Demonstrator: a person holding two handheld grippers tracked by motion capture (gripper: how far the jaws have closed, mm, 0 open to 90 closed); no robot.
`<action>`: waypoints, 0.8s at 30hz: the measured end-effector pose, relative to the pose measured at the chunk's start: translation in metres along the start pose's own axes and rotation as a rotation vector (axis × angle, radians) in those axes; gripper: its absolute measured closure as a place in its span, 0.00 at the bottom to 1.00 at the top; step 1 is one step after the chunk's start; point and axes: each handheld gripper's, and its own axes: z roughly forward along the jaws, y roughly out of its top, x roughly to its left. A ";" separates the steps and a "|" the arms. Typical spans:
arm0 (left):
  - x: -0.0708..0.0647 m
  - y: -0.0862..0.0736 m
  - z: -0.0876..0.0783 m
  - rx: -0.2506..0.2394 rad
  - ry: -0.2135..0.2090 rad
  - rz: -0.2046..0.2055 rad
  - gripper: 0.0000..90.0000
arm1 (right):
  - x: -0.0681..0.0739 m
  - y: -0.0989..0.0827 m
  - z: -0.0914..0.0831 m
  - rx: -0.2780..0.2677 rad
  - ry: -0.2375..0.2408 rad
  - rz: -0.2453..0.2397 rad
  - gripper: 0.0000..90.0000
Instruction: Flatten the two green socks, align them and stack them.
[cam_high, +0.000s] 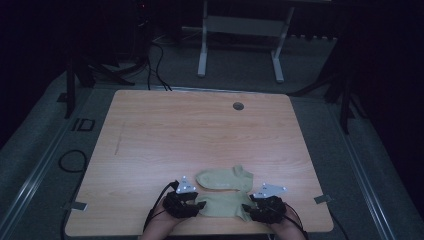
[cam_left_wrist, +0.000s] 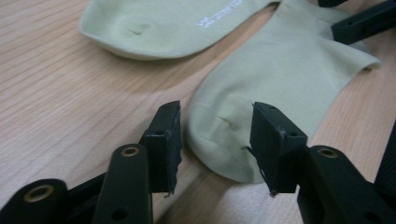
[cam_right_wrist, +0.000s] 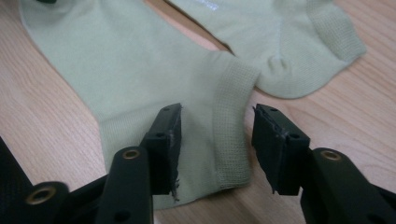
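Two pale green ankle socks lie flat near the front edge of the wooden table (cam_high: 200, 130). The far sock (cam_high: 225, 178) (cam_left_wrist: 163, 28) (cam_right_wrist: 289, 42) sits just beyond the near sock (cam_high: 222, 204) (cam_left_wrist: 280, 70) (cam_right_wrist: 126, 60). My left gripper (cam_high: 192, 206) (cam_left_wrist: 215, 140) is open, its jaws straddling the near sock's toe without pressing it. At the other end, my right gripper (cam_high: 252, 209) (cam_right_wrist: 215, 140) is open with the ribbed cuff between its jaws, the pads clear of the fabric. In the left gripper view, the right gripper's black jaw tips (cam_left_wrist: 364, 21) show at the top right.
A round cable hole (cam_high: 238, 106) sits near the table's far edge. Beyond the table stands a white frame (cam_high: 240, 30) on the grey floor. A loop of black cable (cam_high: 72, 160) lies left of the table. The room around is dark.
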 end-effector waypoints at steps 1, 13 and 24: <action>-0.003 -0.001 0.000 0.002 0.012 0.021 0.70 | 0.002 0.000 -0.001 0.005 0.007 -0.008 0.68; -0.008 -0.002 -0.007 0.013 0.019 0.036 0.97 | 0.013 0.003 -0.004 0.004 -0.004 -0.052 0.93; -0.005 0.013 -0.032 -0.060 0.022 0.012 0.97 | 0.012 0.019 -0.030 -0.081 0.001 -0.049 0.94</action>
